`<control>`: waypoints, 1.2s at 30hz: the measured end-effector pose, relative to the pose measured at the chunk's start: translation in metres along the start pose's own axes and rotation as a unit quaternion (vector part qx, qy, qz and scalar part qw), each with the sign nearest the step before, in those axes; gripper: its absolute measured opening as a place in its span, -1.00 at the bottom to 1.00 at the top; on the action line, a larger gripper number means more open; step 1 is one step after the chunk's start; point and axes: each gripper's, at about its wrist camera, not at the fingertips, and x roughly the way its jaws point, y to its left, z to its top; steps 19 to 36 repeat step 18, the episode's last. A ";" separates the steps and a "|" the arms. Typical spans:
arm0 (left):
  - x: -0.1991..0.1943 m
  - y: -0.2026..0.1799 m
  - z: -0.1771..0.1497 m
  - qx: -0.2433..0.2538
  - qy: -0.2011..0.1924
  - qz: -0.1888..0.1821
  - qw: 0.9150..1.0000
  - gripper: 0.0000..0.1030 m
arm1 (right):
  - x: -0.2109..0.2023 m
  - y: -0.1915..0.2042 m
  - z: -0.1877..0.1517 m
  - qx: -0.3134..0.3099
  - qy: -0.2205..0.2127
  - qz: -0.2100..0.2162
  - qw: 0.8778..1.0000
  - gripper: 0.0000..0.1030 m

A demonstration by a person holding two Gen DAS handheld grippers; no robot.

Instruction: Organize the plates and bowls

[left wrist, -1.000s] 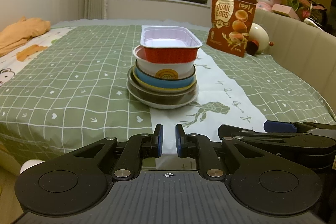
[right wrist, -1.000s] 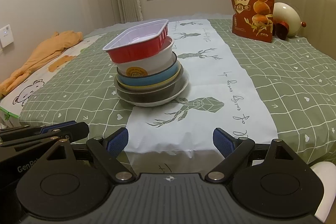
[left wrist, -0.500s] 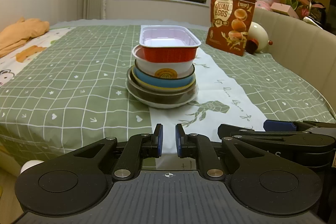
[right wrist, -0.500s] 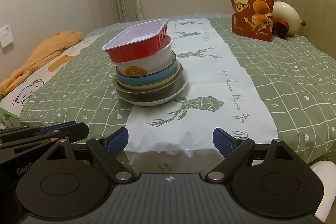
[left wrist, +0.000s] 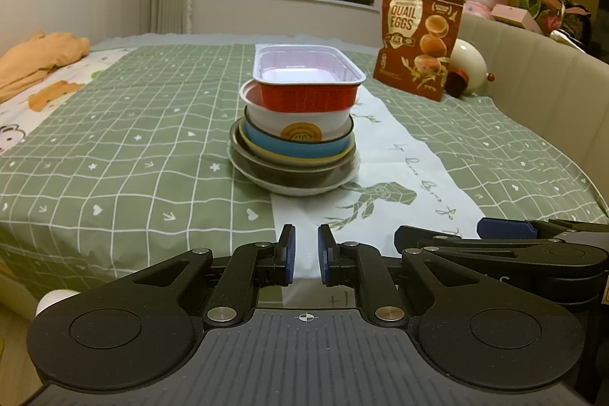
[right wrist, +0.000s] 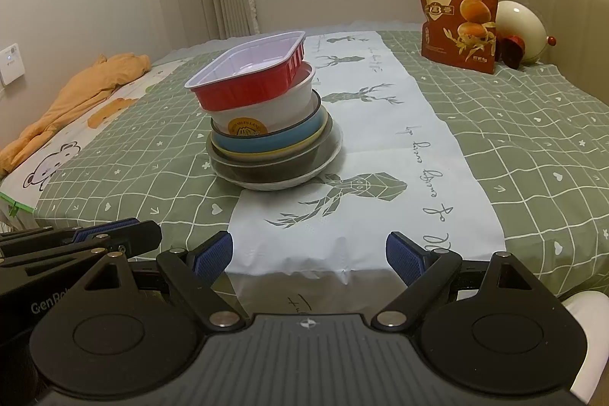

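Stack of plates and bowls is sitting mid-table on the white runner, well apart from both grippers. The red tray is riding on top, tilted in the right view and overhanging the white bowl under it; below are a blue bowl, a yellow rim, a dark bowl and a pale plate.

The tray is looking thin and light, likely flexible at the rim (easy to crush or flick off). The lower pieces are probably heavier, stiffer, glazed and slippery, breakable if tipped.

Best hold: the tray's near long wall just under the rim, lifting straight up.

The left gripper is sitting clenched on nothing. The right gripper is resting released, jaws wide, at the near edge.
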 end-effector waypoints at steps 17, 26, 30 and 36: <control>0.010 0.002 -0.002 -0.005 0.009 0.009 1.000 -0.72 | 0.004 0.000 -0.001 -0.002 0.003 0.011 1.000 0.72; 0.012 0.003 -0.002 -0.007 0.011 0.010 1.000 -0.70 | 0.005 -0.001 -0.001 -0.001 0.003 0.012 1.000 0.72; 0.012 0.003 -0.002 -0.007 0.011 0.010 1.000 -0.70 | 0.005 -0.001 -0.001 -0.001 0.003 0.012 1.000 0.72; 0.012 0.003 -0.002 -0.007 0.011 0.010 1.000 -0.70 | 0.005 -0.001 -0.001 -0.001 0.003 0.012 1.000 0.72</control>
